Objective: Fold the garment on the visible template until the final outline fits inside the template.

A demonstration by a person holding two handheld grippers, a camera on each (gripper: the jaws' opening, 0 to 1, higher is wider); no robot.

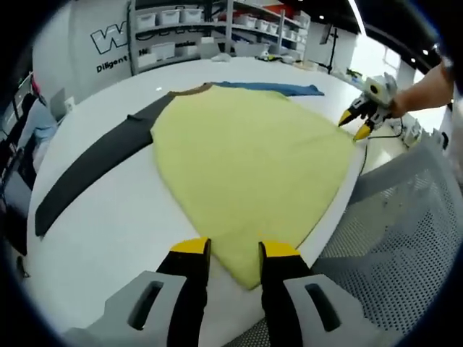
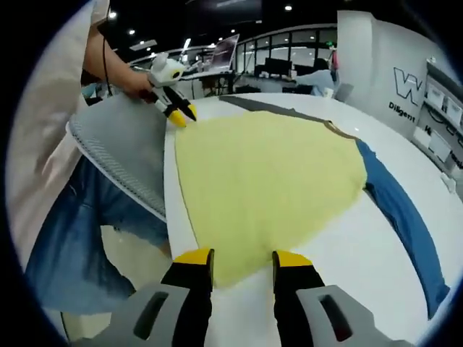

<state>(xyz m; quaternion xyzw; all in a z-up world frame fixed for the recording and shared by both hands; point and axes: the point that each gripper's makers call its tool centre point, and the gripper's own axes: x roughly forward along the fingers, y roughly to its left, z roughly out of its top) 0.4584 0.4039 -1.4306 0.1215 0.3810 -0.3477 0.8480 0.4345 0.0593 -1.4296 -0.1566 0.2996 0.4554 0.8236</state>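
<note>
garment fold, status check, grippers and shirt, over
Left gripper and right gripper open, each at a hem corner. Yellow shirt flat on white table, sleeves spread, unfolded. Nothing blocking.

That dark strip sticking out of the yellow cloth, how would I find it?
Start at the white table and find the big yellow garment spread across it. One long sleeve runs out flat from its collar end toward the table edge. It is near-black, while the opposite sleeve is blue.
</note>
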